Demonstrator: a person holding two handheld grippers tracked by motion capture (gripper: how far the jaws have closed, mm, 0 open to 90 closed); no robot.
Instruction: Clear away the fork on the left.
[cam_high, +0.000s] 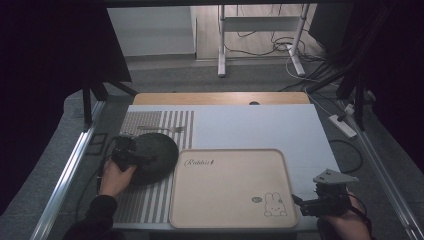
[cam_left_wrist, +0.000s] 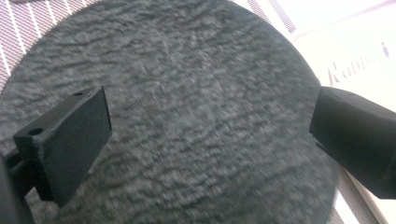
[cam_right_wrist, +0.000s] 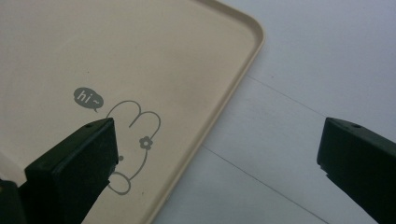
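Jaws first: my left claw stands wide open, both black jaws apart over the dark round plate and gripping nothing. Whether they touch its surface I cannot tell.

Item 1, plate. Dark grey disc with a rough, slate-like grain, flat, no raised rim that I can make out. It lies on the striped mat at the left of the table, its right edge just beside the tray; touching or overlapping, I cannot tell. My judgement: stiff, fairly heavy for its thinness, apt to chip if dropped or knocked against the tray lip. The grain should give the pads good bite. Being flat, it offers only the edge: one jaw under, one over, at the side nearest my hand, lifted level.

Item 2, tray. Beige, rounded corners, low raised lip, printed with a rabbit and a "hi~" bubble near its right front corner. Contents: none; bare inside.

Item 3, fork. Small, metal, on the mat beyond the plate, apart from it.

Item 4, right claw. Open, holding nothing; low at the tray's right front corner, one jaw over the rabbit print, the other over the white tabletop.
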